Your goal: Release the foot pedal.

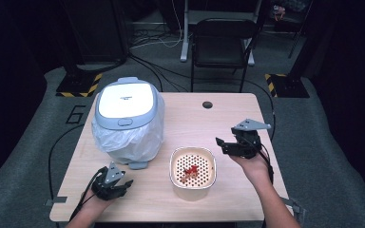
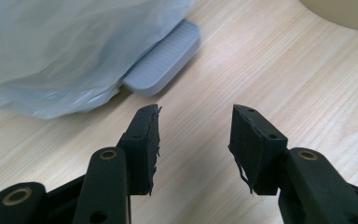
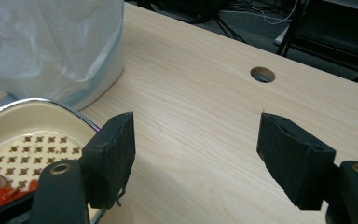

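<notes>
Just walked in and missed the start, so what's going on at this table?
A person at a wooden table holds a gripper in each hand. The left gripper hangs open just short of the grey pedal of a lidded bin lined with a plastic bag. The right gripper is open too, over bare wood beside a cream perforated bowl holding red food scraps. Neither gripper holds anything, and the bin's lid is shut.
</notes>
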The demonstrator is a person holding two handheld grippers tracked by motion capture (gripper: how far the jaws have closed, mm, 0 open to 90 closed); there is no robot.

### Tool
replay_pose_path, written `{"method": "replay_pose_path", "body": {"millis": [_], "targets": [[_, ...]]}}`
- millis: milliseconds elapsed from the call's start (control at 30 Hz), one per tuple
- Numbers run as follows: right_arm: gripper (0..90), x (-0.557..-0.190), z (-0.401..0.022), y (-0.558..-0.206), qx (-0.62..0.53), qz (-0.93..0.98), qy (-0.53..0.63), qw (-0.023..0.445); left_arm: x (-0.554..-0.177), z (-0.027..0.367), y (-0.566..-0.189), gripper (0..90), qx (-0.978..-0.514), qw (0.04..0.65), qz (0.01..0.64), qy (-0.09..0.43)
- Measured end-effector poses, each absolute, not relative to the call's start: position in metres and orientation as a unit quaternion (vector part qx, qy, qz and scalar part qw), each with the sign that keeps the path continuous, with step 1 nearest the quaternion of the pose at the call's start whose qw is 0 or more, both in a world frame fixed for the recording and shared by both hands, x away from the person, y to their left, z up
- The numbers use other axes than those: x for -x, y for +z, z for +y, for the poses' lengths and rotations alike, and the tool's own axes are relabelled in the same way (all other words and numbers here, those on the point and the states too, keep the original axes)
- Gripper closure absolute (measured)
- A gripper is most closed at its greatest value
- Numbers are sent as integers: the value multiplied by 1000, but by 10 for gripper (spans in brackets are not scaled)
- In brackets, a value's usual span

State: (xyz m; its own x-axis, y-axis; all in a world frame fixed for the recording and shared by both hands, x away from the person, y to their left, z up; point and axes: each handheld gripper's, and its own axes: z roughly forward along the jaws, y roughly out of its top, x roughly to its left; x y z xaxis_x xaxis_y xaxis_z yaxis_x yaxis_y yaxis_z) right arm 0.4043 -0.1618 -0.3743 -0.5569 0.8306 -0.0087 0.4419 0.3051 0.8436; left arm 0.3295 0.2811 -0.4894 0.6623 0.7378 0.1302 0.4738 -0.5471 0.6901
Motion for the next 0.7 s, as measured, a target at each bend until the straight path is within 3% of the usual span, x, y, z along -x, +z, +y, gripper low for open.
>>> {"method": "replay_pose_path", "body": {"millis": [500,700], "targets": [[261,-387,-208,-448,-485,738,422,207,-338,309,-500,559,-836,308,396,220],[143,-382,-214,-475,-499,726,415,228,-343,316,-503,559,-825,316,415,220]]}}
